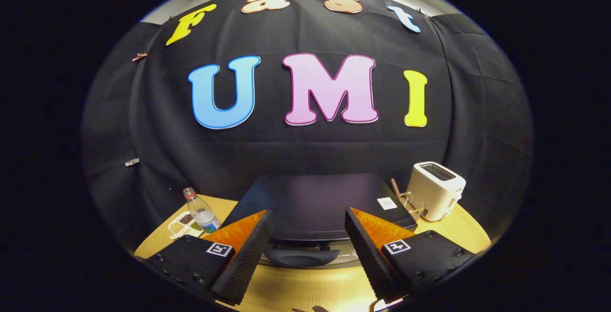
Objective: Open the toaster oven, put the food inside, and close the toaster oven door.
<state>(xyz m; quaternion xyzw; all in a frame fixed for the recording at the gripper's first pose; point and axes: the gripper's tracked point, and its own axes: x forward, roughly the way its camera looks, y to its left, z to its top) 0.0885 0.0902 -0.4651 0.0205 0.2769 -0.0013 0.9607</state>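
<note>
- The toaster oven (pixel 315 204), a dark box seen from above, sits in the lower centre of the frame. Its top fills the gap beyond the fingers, and its door handle (pixel 301 257) shows as a dark curved bar just under the front edge.
- The gripper (pixel 305 254) has its fingers spread wide with nothing between them. The handle lies between the tips and slightly below them.
- Opening looks like the step in hand. It would go best by lowering squarely onto the handle, closing on both its sides, then pulling down and outward along the door's arc.
- The wooden table (pixel 310 288) carries it all.
- At lower left stand a water bottle (pixel 201 212) and a snack tray (pixel 184 223).
- At lower right is a white toaster (pixel 437 189), with a wire rack (pixel 411 203) beside it.
</note>
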